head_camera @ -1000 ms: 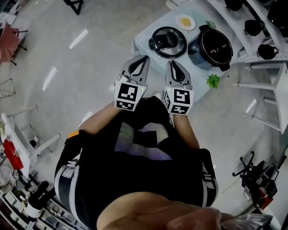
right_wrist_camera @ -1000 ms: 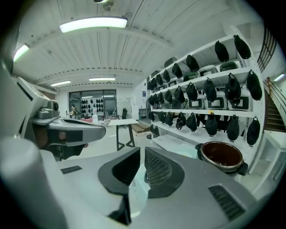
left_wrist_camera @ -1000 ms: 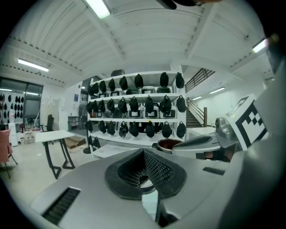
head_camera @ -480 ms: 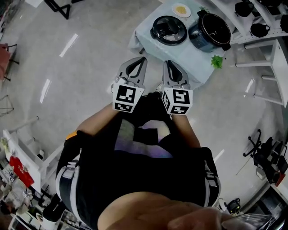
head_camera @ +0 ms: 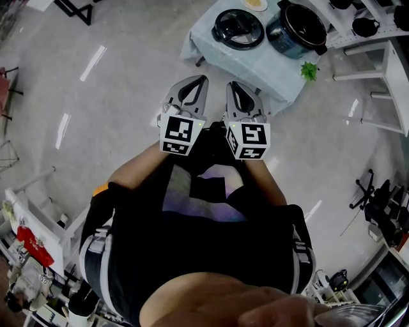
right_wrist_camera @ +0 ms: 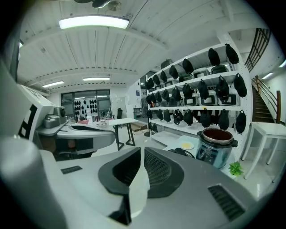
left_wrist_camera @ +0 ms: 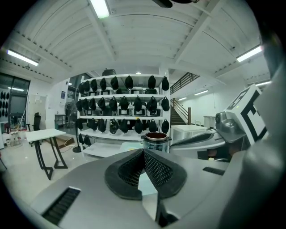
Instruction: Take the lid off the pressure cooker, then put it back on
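The pressure cooker pot (head_camera: 301,29) stands open on a light-blue clothed table (head_camera: 255,62) at the top of the head view. Its black lid (head_camera: 238,28) lies flat on the cloth to the pot's left. Both grippers are held side by side short of the table, over the floor, pointing toward it. My left gripper (head_camera: 202,79) is shut with nothing in it, and so is my right gripper (head_camera: 231,85). The left gripper view shows the pot (left_wrist_camera: 156,142) beyond the shut tips (left_wrist_camera: 144,151). In the right gripper view the pot (right_wrist_camera: 217,146) and lid (right_wrist_camera: 181,153) sit far past the tips (right_wrist_camera: 142,150).
A small plate (head_camera: 255,4) with yellow food sits at the table's far edge, and a green sprig (head_camera: 309,70) lies at its right corner. White shelving with dark helmets (right_wrist_camera: 201,107) stands behind the table. A white trestle table (left_wrist_camera: 44,134) stands off to the left.
The table with pot and lid has slid toward the top of the head view as the person and both grippers moved back from it. Both grippers stay shut.
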A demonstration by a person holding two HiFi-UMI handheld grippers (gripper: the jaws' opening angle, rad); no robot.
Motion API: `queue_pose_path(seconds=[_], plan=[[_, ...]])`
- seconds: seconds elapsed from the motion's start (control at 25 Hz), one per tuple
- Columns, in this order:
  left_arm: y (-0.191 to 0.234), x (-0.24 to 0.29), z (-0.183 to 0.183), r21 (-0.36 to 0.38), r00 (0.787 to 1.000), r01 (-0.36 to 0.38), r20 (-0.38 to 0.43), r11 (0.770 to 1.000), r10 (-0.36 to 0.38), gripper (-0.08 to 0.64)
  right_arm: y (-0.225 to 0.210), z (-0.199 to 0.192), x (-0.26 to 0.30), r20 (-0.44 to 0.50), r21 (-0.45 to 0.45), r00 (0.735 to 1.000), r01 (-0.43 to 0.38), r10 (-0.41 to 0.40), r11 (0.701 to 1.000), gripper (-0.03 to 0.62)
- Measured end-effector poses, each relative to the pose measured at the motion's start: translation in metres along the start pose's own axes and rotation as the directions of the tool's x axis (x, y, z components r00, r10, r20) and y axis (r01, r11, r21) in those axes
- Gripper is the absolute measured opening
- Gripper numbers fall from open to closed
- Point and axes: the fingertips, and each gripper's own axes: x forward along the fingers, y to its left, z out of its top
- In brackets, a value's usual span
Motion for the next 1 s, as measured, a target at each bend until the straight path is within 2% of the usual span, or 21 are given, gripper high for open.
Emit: queue_pose_path(seconds=[1.0], plan=[[-0.018,-0.014,-0.008,0.010,1.000,-0.007,-0.002,1.000,0.007,0.006,0.006,-0.012,-0.014,-0.002,-0.003,1.000,-0.014,0.014,1.000,0.041]])
